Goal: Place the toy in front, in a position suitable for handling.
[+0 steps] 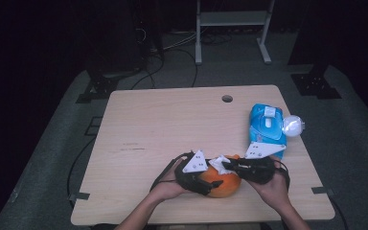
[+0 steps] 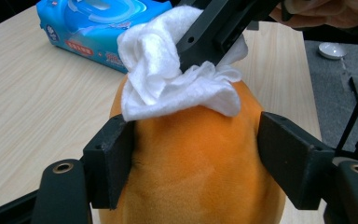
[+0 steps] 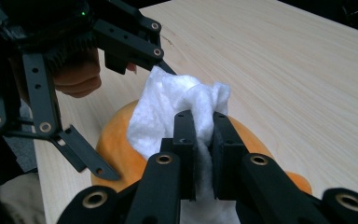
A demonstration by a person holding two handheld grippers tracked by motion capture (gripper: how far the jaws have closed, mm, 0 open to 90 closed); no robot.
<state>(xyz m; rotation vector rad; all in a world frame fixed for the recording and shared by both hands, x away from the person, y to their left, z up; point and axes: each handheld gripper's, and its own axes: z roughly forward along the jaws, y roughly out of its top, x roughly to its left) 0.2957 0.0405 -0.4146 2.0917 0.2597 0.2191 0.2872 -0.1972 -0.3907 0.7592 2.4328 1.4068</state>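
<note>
From above I saw a pale wooden table (image 1: pixel 172 124) with a round hole (image 1: pixel 227 98) near its far edge, standing on grey floor (image 1: pixel 52 158) in a dark room, cables (image 1: pixel 172 52) trailing behind it and the legs of a white frame (image 1: pixel 232 28) beyond. At the near edge sat an orange plush ball (image 2: pixel 191 168); my left gripper (image 2: pixel 196 154) had its jaws on either flank of it, touching, while my right gripper (image 3: pixel 204 135) was clamped on a white wipe (image 3: pixel 168 112) lying over the top of the ball. A blue wipe pack (image 1: pixel 267 127) lay near the right edge, with a small white round thing (image 1: pixel 293 126) just beside it.
</note>
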